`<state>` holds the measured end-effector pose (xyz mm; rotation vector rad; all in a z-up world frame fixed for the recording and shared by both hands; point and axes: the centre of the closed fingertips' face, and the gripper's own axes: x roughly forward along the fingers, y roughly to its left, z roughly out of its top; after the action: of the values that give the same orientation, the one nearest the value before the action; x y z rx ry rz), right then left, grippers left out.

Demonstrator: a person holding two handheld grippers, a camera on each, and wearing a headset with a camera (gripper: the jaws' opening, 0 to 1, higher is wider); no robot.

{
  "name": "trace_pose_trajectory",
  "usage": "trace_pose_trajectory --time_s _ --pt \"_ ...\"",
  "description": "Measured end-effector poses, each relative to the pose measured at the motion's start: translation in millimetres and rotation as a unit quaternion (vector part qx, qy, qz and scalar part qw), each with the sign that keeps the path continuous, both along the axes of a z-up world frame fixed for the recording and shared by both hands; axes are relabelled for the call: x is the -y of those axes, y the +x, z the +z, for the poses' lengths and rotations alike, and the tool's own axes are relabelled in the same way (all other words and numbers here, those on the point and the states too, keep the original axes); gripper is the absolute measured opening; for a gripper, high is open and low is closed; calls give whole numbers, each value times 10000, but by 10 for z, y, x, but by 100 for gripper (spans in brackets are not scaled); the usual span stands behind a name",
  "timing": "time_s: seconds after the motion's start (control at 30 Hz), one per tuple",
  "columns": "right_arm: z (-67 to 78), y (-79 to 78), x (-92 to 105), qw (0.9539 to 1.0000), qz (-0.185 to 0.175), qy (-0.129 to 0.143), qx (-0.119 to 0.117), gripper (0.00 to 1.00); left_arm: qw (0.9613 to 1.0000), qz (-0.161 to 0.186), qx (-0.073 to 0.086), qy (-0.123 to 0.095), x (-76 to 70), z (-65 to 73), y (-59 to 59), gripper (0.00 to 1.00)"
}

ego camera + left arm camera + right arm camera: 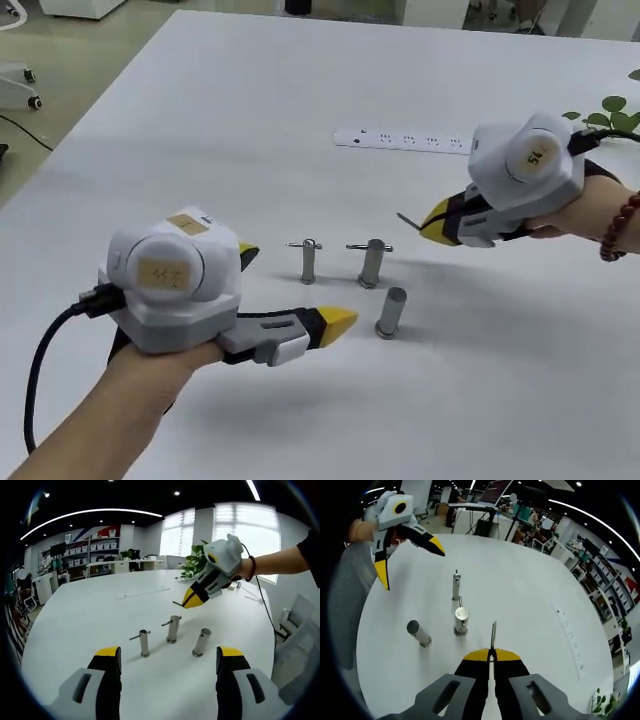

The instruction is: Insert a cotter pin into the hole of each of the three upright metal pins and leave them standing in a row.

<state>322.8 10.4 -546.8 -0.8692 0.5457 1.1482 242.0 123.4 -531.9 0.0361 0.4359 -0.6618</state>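
Note:
Three upright metal pins stand on the white table point(250, 120). The left pin point(308, 260) and the middle pin point(372, 262) each carry a cotter pin through the top. The third pin point(390, 312) stands nearer, with no cotter pin in it. My left gripper point(295, 290) is open, just left of the pins; its yellow-tipped fingers point(107, 660) frame them in the left gripper view. My right gripper point(432, 222) hovers to the right of the pins, shut on a thin cotter pin point(493, 634) that sticks out from its tips.
A white power strip point(405, 140) lies at the back of the table. Green plant leaves point(612, 112) show at the right edge. A black cable point(45, 350) trails from the left gripper. The floor and a chair base lie off the table's left edge.

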Motion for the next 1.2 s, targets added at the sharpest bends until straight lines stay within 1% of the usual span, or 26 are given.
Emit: trace_pose_trajectory --time_s 0.1,0.17,0.2,0.27,0.33,0.4,0.43,0.47,0.57,0.7,0.77,0.83,0.87,0.9,1.0,1.03,1.1,1.2 --pt "42 -76 -47 9999 148 -9 70 0 10000 -18 10 -90 22 40 6 74" --pt "69 -125 -81 9996 254 -23 114 0 9998 -34 14 -201 52 82 6 71" --pt "79 -142 -92 9995 286 -27 128 0 9997 -47 -17 -257 67 97 3 68" --pt "115 -187 -126 9989 404 -50 212 0 9995 -73 -17 -293 86 115 0 66" --pt "160 -233 -167 9985 491 -15 261 0 9994 -95 -24 -318 105 128 6 65" --pt "198 -284 -206 9977 599 -6 317 0 9991 -128 -85 -398 130 146 6 63" --pt "215 -313 -226 9972 664 -18 356 0 9987 -147 -142 -469 145 160 1 61" --pt "226 -336 -240 9968 710 -28 379 0 9985 -156 -152 -500 151 169 2 60" --pt "253 -404 -276 9956 832 -43 422 0 9982 -163 -175 -542 167 195 8 58" --pt "288 -502 -329 9944 968 -15 434 0 9980 -179 -333 -516 189 211 13 56" --pt "303 -551 -360 9939 1018 30 415 0 9971 -196 -424 -604 209 234 8 53" --pt "315 -606 -392 9931 1094 45 429 0 9957 -199 -488 -757 235 271 7 49" --pt "311 -577 -389 9927 1122 56 430 0 9947 -140 -549 -860 243 290 12 47" --pt "313 -584 -397 9923 1156 62 432 0 9941 -96 -584 -907 242 300 19 46" --pt "331 -655 -434 9916 1213 109 426 0 9912 -117 -702 -1117 279 344 4 42" --pt "333 -679 -446 9913 1235 130 427 0 9891 -118 -767 -1250 299 363 -2 41" --pt "338 -728 -464 9907 1280 139 441 0 9857 -121 -877 -1433 321 382 -8 37" --pt "352 -792 -484 9896 1356 155 463 0 9828 -158 -981 -1555 347 388 -26 30"
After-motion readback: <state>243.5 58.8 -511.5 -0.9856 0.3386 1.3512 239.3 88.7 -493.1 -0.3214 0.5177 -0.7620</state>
